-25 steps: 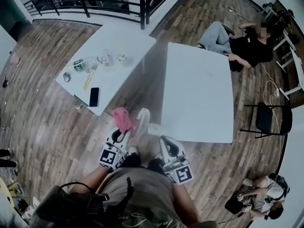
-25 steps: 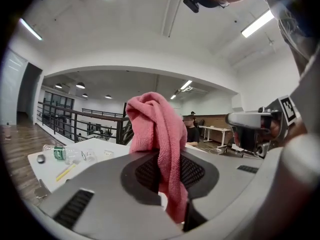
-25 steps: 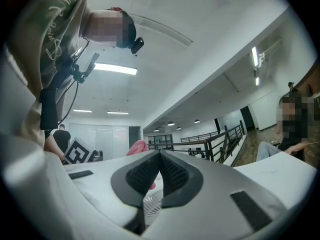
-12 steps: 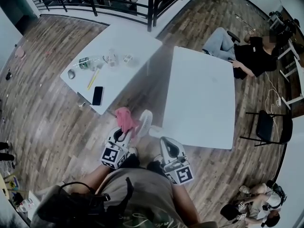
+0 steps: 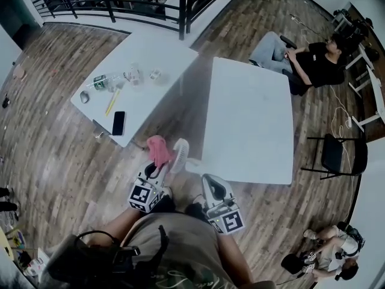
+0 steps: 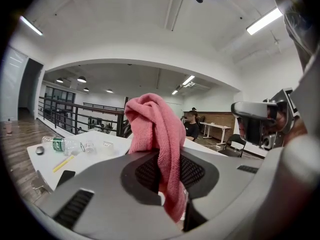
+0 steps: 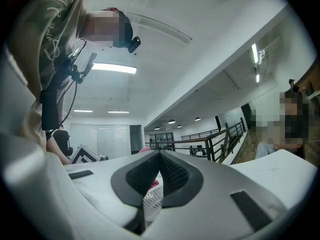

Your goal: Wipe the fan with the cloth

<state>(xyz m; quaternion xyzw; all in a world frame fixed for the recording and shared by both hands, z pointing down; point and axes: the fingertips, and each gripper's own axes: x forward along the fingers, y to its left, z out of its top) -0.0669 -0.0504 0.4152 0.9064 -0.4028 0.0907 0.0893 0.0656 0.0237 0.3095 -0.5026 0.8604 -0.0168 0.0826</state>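
- Left gripper [image 5: 158,164] is at lower centre-left of the head view, its jaws clamped on the cloth [image 6: 159,149].
- Right gripper [image 5: 203,175] is just right of it, its jaws closed on the fan [image 5: 180,154].

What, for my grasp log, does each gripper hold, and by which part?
Left gripper: pink knitted cloth, clamped by one hanging fold. Right gripper: small white fan, seemingly by its base; the contact itself is hidden.

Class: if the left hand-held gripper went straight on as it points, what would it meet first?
Probably the fan, with the cloth in its jaws leading; in the head view they sit side by side, but depth is unclear.
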